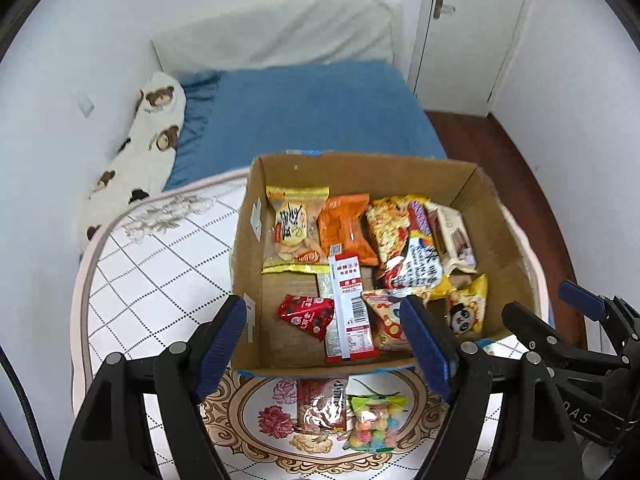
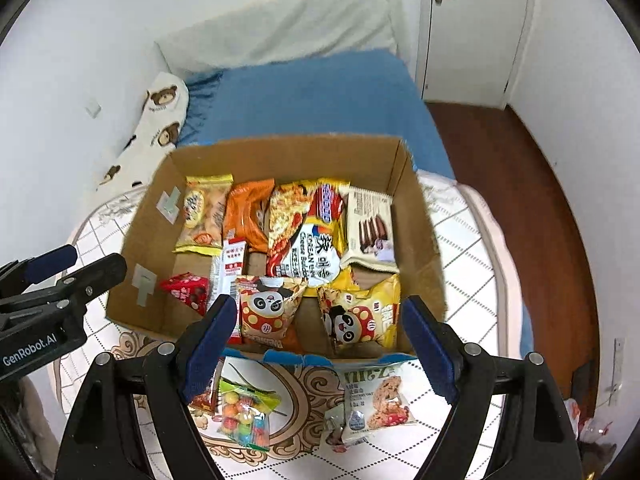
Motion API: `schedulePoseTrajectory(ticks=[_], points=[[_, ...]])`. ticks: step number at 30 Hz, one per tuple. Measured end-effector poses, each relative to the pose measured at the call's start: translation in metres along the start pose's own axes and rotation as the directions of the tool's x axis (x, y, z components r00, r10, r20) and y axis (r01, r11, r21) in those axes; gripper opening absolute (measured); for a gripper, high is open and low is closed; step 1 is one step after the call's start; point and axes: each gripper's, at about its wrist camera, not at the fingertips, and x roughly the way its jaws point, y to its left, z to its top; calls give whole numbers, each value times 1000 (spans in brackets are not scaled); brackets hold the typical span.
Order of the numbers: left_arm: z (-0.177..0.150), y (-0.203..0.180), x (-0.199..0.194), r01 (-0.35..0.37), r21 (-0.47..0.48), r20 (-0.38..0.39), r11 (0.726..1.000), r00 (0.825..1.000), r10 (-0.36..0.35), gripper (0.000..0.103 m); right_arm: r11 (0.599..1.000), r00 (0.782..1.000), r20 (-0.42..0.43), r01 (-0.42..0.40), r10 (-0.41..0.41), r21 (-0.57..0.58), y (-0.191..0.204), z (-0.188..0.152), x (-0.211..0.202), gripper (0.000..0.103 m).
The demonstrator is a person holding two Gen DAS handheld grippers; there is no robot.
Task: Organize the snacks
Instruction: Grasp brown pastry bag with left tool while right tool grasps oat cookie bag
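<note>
Both tongs gape wide and hold nothing: the left gripper [image 1: 326, 332] and the right gripper [image 2: 320, 330] hover side by side over the near wall of the open brown cardboard box [image 2: 280, 152]. That box sits on a round table with a white checked, flower-patterned cloth [image 1: 160, 272], beside a bed with a blue sheet [image 1: 304, 112], white walls and a white door [image 2: 472, 20] behind. Inside, a long red-and-white snack stick [image 1: 350, 308] lies lengthwise, pointing toward the bed. A clear bag of coloured candy balls [image 2: 246, 414] rests on the cloth outside the box.
</note>
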Motion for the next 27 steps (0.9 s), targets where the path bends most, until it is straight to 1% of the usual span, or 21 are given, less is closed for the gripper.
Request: schedulePoseTrajectory(ticks=[4,8,12,15,18,21,22,24,25,27], points=[[-11,-5,-33,-11,8,88,1000,996,10,78,1000,998,69,5,-4,-14,4,-8,-32,87],[-21,-9,-58,-6,11,140,1000,990,4,78,1000,993,122,-5,8,-19,7,-17,-61,87],[-33,-9,-77,5,-3,174,1000,985,-5,78,1000,988,151,-26,28,-17,8,-27,-83,87],[-42,-8,-81,16,-20,173,1000,985,-12,78,999,987,154,-48,49,-9,8,-34,-92,87],[-53,-4,-73,19,-45,142,999,990,-12,78,998,990,127,-65,63,16,1,-44,-87,87],[-67,-1,-52,11,-63,71,998,997,-7,78,995,995,67,-79,75,54,-8,-57,-68,87],[-73,1,-40,5,-73,36,997,999,-2,78,994,996,46,-83,80,69,-13,-61,-60,87],[-83,4,-24,-15,-80,-6,997,1000,15,78,991,997,-6,-80,81,106,-24,-72,-39,87],[-88,6,-9,-30,-78,-52,996,998,26,78,989,996,-34,-73,78,127,-30,-77,-27,87],[-96,8,18,-41,-78,-122,996,992,32,78,984,993,-92,-62,78,168,-45,-88,-2,87]])
